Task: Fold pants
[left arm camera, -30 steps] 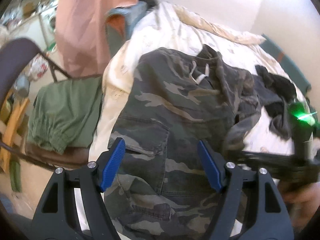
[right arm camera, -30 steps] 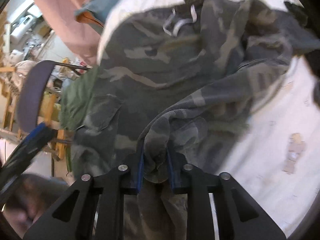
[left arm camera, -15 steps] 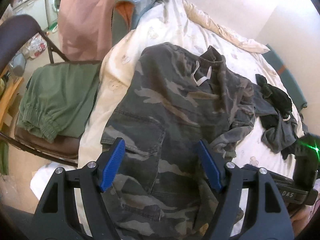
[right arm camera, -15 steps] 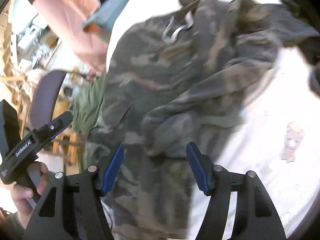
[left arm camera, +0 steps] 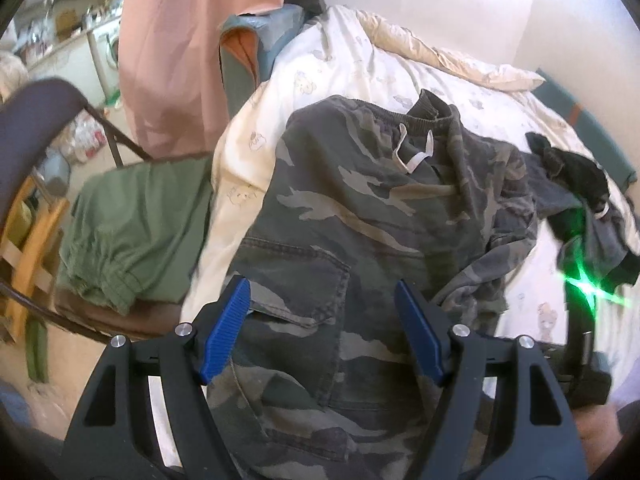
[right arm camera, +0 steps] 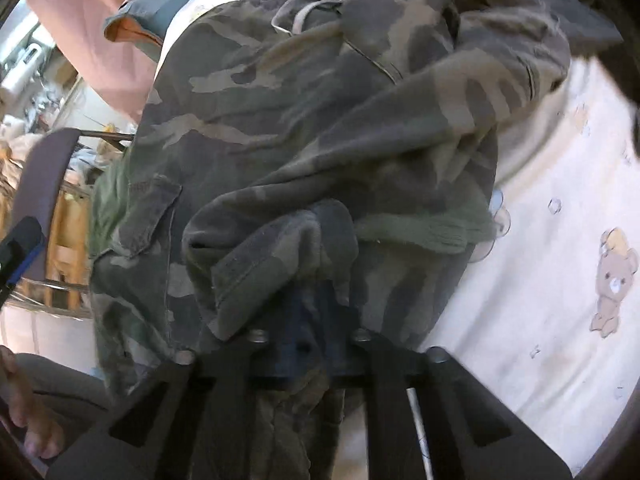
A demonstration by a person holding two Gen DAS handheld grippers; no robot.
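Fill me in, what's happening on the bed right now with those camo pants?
A person with a gripper in each hand is folding the camouflage pants spread on the bed. The right gripper has just closed its jaws on a bunched fold of the pants near their lower edge. The left gripper hangs open above the cargo pocket, gripping nothing. Green pants lie on a chair beside the bed, and dark clothes sit farther along it.

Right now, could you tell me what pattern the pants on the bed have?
Camouflage pants: grey-green with tan patches, clearest in the left wrist view.
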